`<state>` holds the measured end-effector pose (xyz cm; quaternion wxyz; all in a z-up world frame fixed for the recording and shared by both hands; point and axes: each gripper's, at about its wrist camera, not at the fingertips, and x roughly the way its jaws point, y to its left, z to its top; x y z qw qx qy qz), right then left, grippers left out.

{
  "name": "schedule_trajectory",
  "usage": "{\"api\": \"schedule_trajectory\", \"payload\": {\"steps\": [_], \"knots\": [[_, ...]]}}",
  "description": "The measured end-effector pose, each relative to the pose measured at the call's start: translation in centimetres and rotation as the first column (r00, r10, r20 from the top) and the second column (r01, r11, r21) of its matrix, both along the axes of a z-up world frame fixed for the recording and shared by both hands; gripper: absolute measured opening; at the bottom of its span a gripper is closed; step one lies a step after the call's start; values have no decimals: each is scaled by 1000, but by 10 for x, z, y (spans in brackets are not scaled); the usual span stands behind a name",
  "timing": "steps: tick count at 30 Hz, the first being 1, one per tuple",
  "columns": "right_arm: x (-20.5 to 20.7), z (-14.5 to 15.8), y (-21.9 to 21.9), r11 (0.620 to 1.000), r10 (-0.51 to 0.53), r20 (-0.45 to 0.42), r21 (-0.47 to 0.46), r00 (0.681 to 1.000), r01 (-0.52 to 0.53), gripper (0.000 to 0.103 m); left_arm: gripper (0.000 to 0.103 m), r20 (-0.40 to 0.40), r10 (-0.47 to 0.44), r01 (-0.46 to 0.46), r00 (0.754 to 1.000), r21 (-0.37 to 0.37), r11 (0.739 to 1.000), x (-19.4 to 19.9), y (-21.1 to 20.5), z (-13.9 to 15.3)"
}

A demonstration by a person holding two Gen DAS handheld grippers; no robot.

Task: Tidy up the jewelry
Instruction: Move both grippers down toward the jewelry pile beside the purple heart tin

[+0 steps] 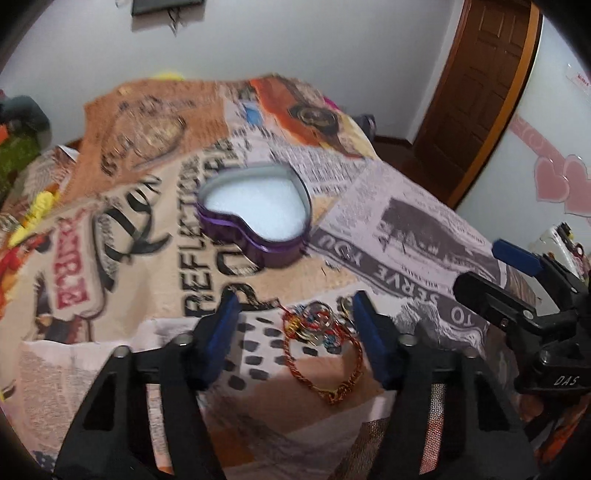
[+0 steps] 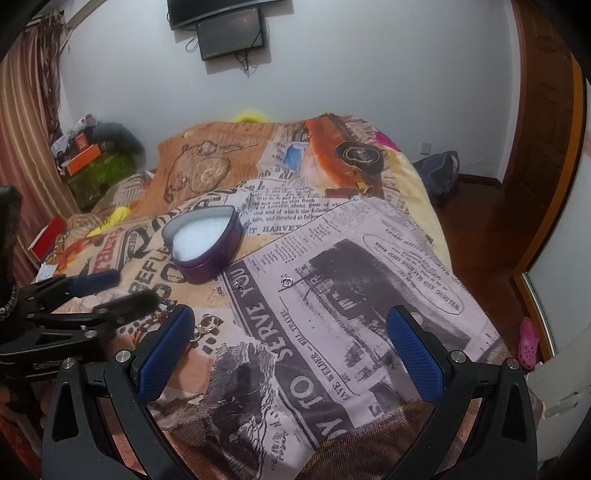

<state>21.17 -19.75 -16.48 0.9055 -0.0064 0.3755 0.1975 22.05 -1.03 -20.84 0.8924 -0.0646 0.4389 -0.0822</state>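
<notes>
A red and gold chain bracelet point(image 1: 322, 360) with a colourful beaded charm lies on the printed bedspread point(image 1: 424, 221). My left gripper point(image 1: 295, 317) hangs just over it, blue pads point(image 1: 221, 332) apart on either side and not touching it. Beyond stands an open purple heart-shaped tin point(image 1: 255, 218) with a white lining. In the right wrist view my right gripper point(image 2: 290, 336) is open above bare bedspread point(image 2: 369, 240). The tin point(image 2: 203, 243) sits ahead to the left, and a small silver ring point(image 2: 286, 282), a silver piece point(image 2: 238, 283) and a gold piece point(image 2: 208, 325) lie near it.
My right gripper point(image 1: 478, 265) shows at the right of the left wrist view, and my left gripper point(image 2: 122, 290) at the left of the right wrist view. A wooden door point(image 1: 476, 96), a wall-mounted screen point(image 2: 232, 33), striped curtains point(image 2: 26, 147) and floor clutter point(image 2: 92, 158) surround the bed.
</notes>
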Motion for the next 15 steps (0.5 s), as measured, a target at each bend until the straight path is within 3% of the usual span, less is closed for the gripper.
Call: {"api": "schedule_trajectory", "payload": {"steps": [7,11,13,15], "knots": [[9,-10,11,999,45,-25,-3,999,-45,92,38,-43,-23,21,999,-52,998,5,2,-10],[12,-17,16,996,88,-56,3,995,-88,73,37,-45,-34,31,998,-56,998,6,0,-12],[13,-19,20,994,107,-64,-1,992,-107,69,29,-46,-43,40,998,-61,997,7,-2,-13],[13,-22,24,991,131,-75,7,989,-131,62,29,-44,-42,39,998,-62,997,7,-1,-13]]}}
